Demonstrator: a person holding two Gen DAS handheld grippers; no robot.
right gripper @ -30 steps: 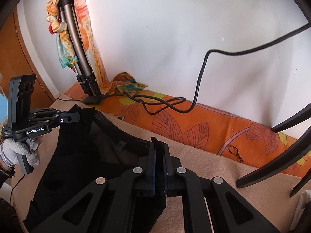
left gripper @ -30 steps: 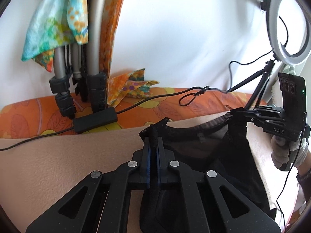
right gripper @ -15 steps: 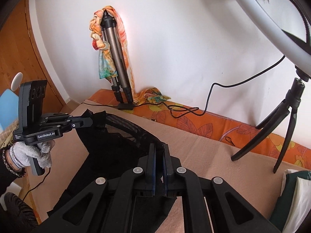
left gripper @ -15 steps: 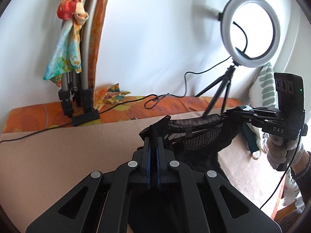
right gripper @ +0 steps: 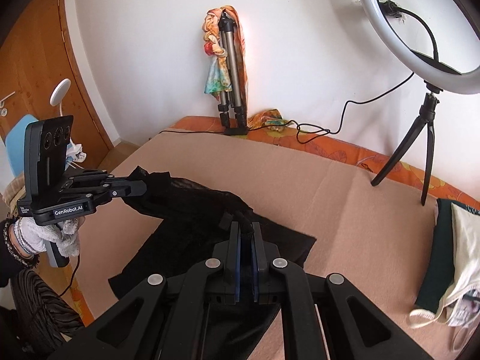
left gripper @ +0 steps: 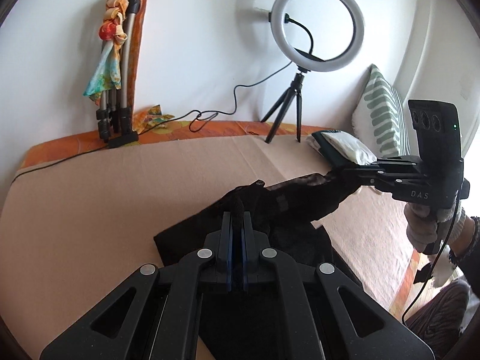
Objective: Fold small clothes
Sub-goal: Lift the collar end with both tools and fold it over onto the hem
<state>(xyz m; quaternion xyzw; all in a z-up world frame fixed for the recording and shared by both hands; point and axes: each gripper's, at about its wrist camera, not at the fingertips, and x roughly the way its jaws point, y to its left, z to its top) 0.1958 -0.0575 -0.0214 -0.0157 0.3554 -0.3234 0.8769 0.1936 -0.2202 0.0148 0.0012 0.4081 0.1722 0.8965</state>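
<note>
A black sheer garment (left gripper: pixel 288 207) hangs stretched between both grippers above the beige blanket (left gripper: pixel 120 198); its lower part lies on the blanket. My left gripper (left gripper: pixel 237 210) is shut on one end of its waistband. My right gripper (left gripper: pixel 339 177) is shut on the other end, off to the right. In the right wrist view the garment (right gripper: pixel 192 210) runs from my right gripper (right gripper: pixel 246 228) to my left gripper (right gripper: pixel 141 184).
A ring light on a small tripod (left gripper: pixel 303 60) stands at the back. A folded tripod draped with scarves (left gripper: pixel 117 75) leans on the wall. Folded clothes (right gripper: pixel 450 255) and a striped pillow (left gripper: pixel 381 111) lie at the right. Cables (left gripper: pixel 210 114) run along the orange edge.
Both grippers have pulled back toward the near edge with the garment, away from the wall. The garment's lower part now lies on the blanket.
</note>
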